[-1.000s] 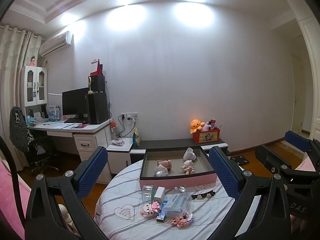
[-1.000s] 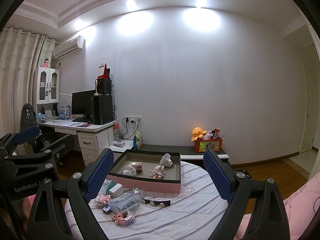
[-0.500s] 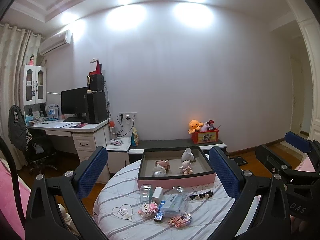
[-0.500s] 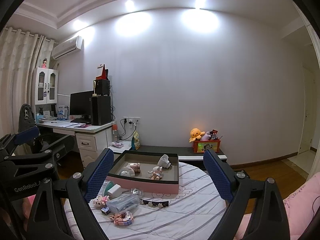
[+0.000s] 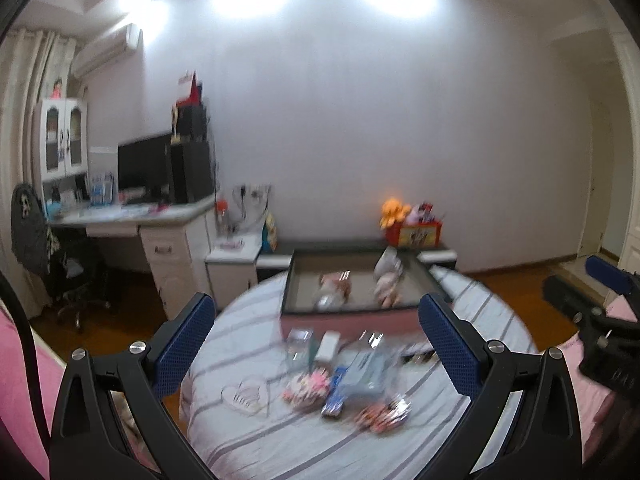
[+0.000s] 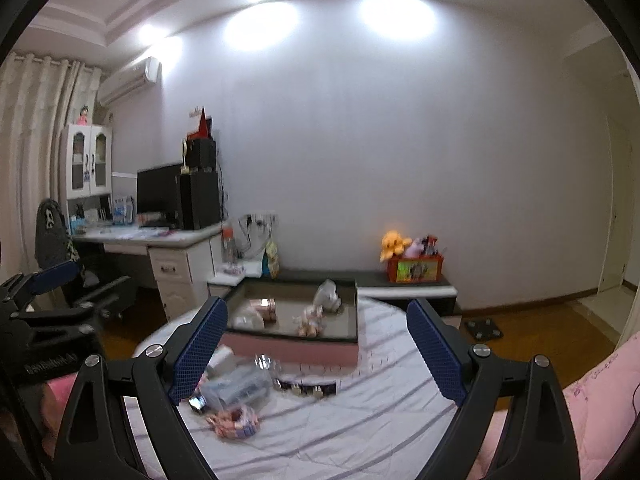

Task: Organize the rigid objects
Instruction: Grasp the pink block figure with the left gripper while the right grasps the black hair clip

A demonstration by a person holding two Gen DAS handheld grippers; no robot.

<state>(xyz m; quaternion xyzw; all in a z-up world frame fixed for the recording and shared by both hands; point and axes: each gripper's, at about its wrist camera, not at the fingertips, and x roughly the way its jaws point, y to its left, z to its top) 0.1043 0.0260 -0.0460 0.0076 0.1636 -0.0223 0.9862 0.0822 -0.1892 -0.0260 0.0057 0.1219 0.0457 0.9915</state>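
A round table under a striped white cloth (image 5: 240, 344) (image 6: 384, 396) carries a pink tray (image 5: 352, 322) (image 6: 288, 348) with several small figurines inside. Loose things lie in front of the tray: a clear cup (image 5: 299, 344), a white box (image 5: 329, 346), a blue pack in a clear bag (image 5: 366, 372) (image 6: 236, 388), pink brick figures (image 5: 306, 388) (image 6: 234, 426) and a dark studded clip (image 6: 306, 388). My left gripper (image 5: 315, 300) hangs open above the near side of the table, holding nothing. My right gripper (image 6: 316, 303) is open too, with nothing between its blue pads. Both views are motion-blurred.
A desk (image 5: 132, 216) with a monitor and an office chair (image 5: 72, 280) stand at the left. Behind the table runs a low bench (image 6: 400, 284) bearing a red box and an orange plush. Pink bedding (image 6: 600, 400) lies at the right. Each gripper shows at the edge of the other's view.
Both cameras have dipped and come nearer the table, so the tray and loose things look larger and blurred. The jaws of both grippers stand as wide as before.
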